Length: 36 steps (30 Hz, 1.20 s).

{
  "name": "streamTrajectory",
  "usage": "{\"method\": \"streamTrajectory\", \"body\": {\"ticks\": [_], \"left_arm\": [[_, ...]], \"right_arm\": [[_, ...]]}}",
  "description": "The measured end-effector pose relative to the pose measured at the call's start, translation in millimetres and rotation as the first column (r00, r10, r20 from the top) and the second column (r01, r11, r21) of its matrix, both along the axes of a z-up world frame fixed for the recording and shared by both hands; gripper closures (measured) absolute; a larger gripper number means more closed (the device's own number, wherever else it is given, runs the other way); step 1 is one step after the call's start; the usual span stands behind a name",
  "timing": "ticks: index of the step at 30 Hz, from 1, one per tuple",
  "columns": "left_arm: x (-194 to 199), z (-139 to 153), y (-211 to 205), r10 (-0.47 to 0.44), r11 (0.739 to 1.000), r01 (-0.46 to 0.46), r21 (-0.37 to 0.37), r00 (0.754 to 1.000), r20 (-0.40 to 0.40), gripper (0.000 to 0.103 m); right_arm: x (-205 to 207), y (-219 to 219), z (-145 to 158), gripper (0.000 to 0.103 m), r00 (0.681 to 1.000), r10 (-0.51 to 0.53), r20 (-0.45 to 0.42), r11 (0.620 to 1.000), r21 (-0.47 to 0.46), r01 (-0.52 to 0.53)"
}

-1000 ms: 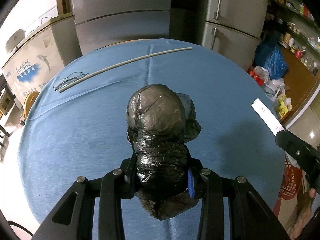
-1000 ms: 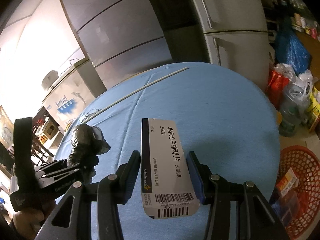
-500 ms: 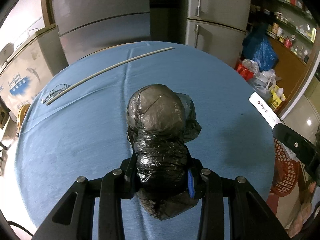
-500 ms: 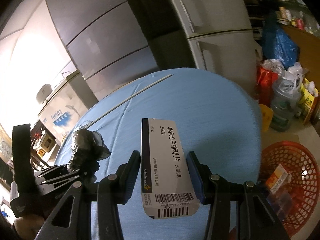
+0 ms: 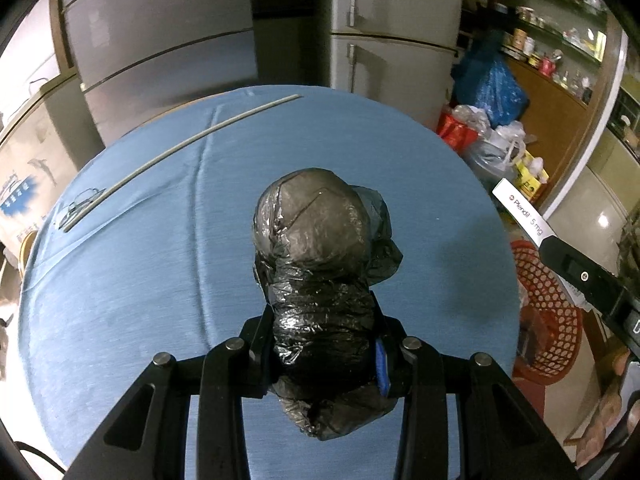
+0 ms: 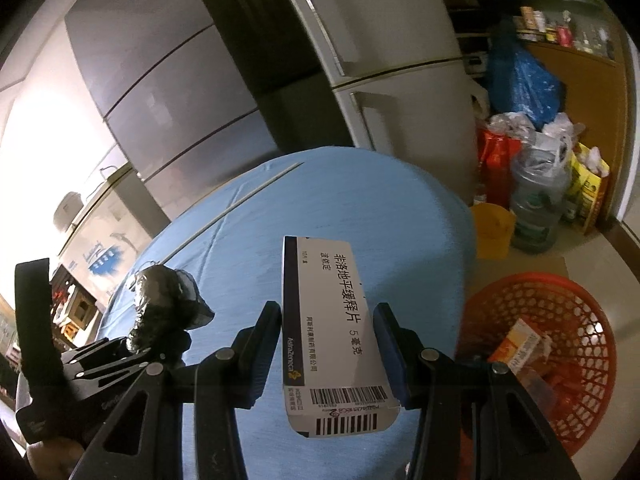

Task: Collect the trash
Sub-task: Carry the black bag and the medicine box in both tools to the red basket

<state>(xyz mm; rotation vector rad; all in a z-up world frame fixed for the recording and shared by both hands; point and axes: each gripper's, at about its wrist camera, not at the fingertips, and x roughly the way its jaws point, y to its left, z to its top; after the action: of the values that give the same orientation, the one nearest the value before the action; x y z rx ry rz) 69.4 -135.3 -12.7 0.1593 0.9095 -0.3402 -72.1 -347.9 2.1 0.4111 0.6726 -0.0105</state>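
Clearly the orange basket (image 6: 560, 344) sits on the floor down-right of the right tool (image 6: 332, 344), which pinches the medicine box (image 6: 324, 320) lengthwise and is nearer than the left tool (image 5: 324, 344), itself clamping the black bag bundle (image 5: 320, 264) over the worktop (image 5: 140, 260).

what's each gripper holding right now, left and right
Left gripper: shut on the black plastic bag bundle.
Right gripper: shut on the white medicine box.
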Motion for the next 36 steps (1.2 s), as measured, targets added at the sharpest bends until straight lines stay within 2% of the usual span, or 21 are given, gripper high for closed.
{"method": "streamTrajectory", "body": {"ticks": [19, 26, 36], "left_arm": [[-6, 0, -83, -0.168, 0.985, 0.169, 0.021, 0.986, -0.006, 0.064], [-10, -3, -105, -0.207, 0.978, 0.208, 0.032, 0.978, -0.016, 0.064], [-16, -7, -128, -0.257, 0.965, 0.259, 0.037, 0.966, -0.038, 0.064]], "right_arm": [[-42, -76, -10, 0.052, 0.984, -0.175, -0.018, 0.984, 0.006, 0.176], [-56, -106, -18, 0.052, 0.965, -0.259, -0.032, 0.966, 0.005, 0.26], [-78, -155, -36, 0.052, 0.922, -0.381, -0.069, 0.924, 0.008, 0.382]]}}
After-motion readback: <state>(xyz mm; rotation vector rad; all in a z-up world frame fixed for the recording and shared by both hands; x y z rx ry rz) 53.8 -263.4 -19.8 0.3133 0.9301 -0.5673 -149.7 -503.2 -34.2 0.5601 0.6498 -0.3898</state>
